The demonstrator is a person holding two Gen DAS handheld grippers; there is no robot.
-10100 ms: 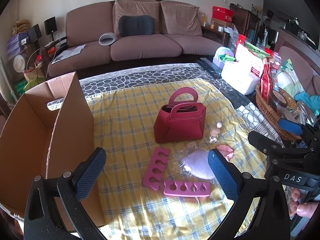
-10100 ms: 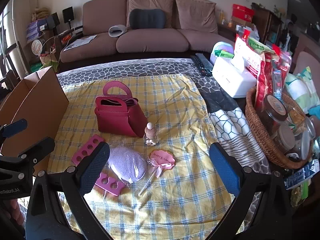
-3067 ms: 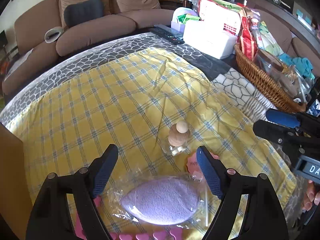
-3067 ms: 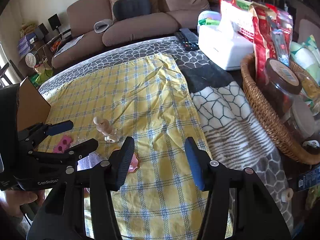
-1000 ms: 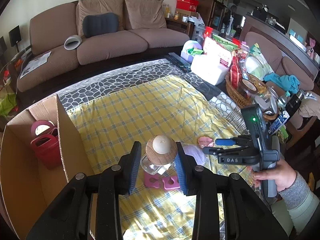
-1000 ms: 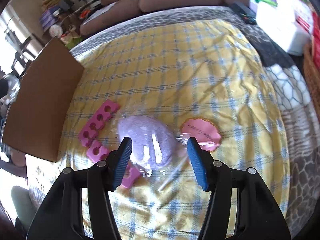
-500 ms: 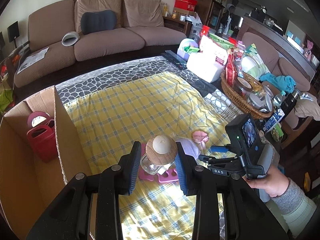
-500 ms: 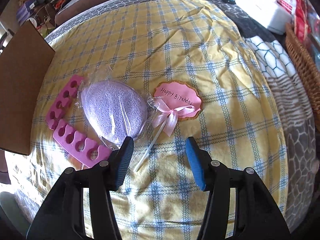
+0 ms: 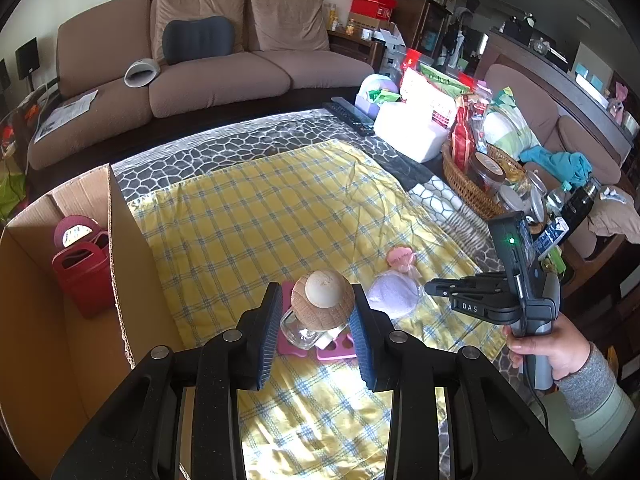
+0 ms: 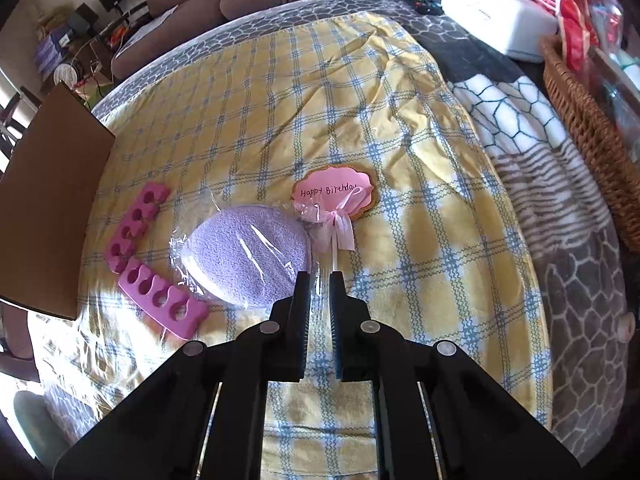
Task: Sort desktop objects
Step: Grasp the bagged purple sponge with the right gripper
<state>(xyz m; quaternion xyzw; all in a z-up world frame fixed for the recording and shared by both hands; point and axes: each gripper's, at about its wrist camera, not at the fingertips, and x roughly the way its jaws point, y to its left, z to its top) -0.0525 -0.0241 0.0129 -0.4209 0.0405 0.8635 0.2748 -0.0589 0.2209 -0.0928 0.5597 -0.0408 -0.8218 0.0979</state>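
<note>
Since half a second ago, right gripper has narrowed around the white stick of the pink "Happy Birthday" lollipop on the yellow plaid surface. Left gripper holds the small glass bottle with wooden stopper aloft; next, judging by position, carry it left into the cardboard box.

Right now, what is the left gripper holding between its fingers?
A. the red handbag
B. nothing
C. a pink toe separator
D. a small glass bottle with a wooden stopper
D: in the left wrist view the left gripper is closed on the wooden cap of the small glass bottle, lifted above the yellow checked cloth, beside the cardboard box.
</note>
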